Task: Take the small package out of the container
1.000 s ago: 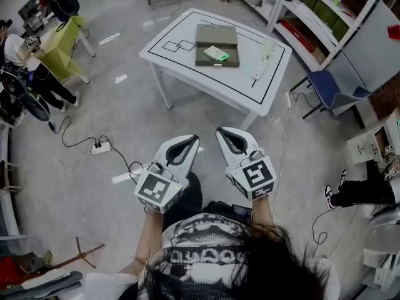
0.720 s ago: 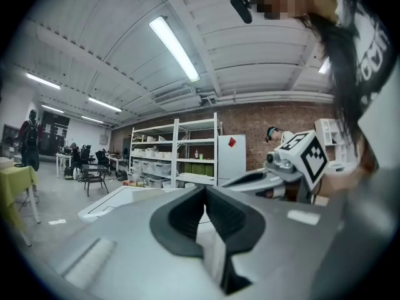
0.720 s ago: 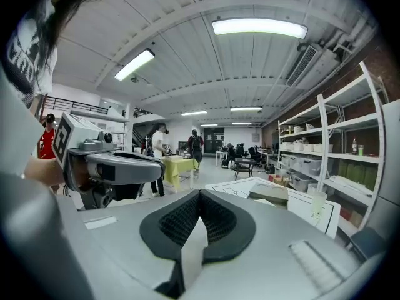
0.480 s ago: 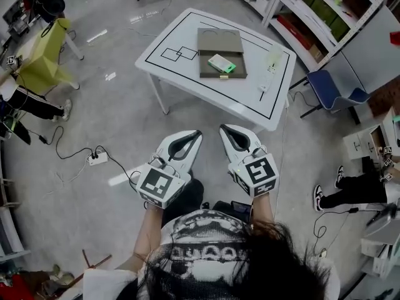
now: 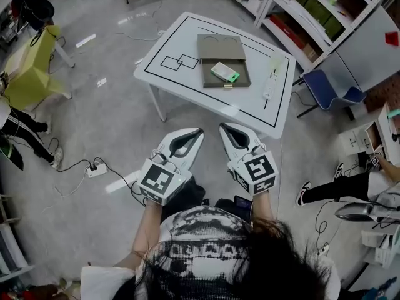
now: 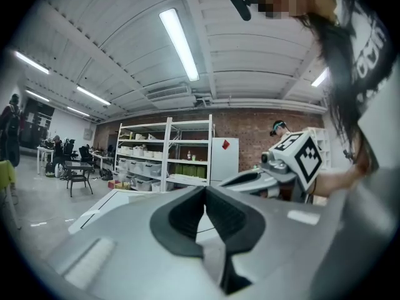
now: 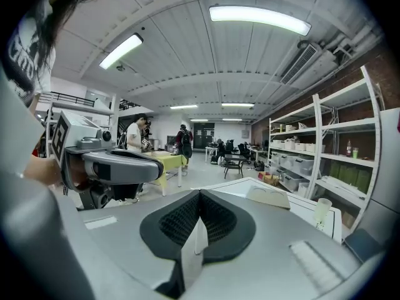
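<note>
Both claws hang in front of us, short of the white table (image 5: 181, 80). The left gripper (image 5: 195, 134) and the right gripper (image 5: 225, 130) each have their jaws pressed together, and we see nothing between them. On the table the flat grey container (image 5: 215, 45) lies open. The small package (image 5: 224, 72), white and green, rests in its nearer half, well apart from both grippers.

Smooth white worktop (image 5: 181, 36), faintly glossy; container (image 5: 219, 45) of matt brown card; small package (image 5: 224, 72) in a shiny wrapper; polished grey floor (image 5: 106, 117). The left hand-held gripper (image 5: 199, 130) and right hand-held gripper (image 5: 222, 126) are matt grey plastic with black ribbed pads (image 7: 178, 220).
</note>
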A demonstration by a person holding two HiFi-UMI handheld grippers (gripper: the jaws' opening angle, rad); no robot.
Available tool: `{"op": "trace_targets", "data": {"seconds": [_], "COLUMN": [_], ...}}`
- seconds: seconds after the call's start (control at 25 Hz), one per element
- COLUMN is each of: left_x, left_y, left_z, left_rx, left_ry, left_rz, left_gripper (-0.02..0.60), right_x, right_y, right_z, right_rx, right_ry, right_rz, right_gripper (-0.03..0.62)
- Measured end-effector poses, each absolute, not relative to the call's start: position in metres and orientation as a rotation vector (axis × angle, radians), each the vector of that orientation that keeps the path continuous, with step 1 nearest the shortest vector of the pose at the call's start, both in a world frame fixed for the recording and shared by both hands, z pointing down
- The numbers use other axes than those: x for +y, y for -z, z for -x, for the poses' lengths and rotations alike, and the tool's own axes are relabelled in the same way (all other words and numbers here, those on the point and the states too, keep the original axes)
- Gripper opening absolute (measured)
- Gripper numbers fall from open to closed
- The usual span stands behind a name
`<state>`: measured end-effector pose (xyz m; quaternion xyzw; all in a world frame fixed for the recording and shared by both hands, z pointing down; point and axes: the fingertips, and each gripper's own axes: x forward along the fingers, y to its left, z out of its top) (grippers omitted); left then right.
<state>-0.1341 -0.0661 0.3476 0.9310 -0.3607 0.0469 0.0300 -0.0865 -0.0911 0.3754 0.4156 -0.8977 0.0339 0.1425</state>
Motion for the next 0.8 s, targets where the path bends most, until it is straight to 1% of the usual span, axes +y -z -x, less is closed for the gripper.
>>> {"op": "trace_targets", "data": {"seconds": [0.4,0.8], "left_x": [-0.097,-0.109], "left_y": [-0.363,-0.38], "left_z": [0.154,0.145], "left_rx": [-1.042,-0.98], "left_ry": [-0.19,-0.206], "left_rz": [-2.875,-2.85], "left_gripper": [0.0,0.0], "right_x": [-0.12,-0.129], "right_y": [-0.387,-0.398], "right_z": [0.103,0.089], "right_rx": [-2.541,-2.488], "right_ry": [-0.128,-0.16], "right_rz": [-1.257,-1.294], "right_gripper": [-0.003,-0.003]}}
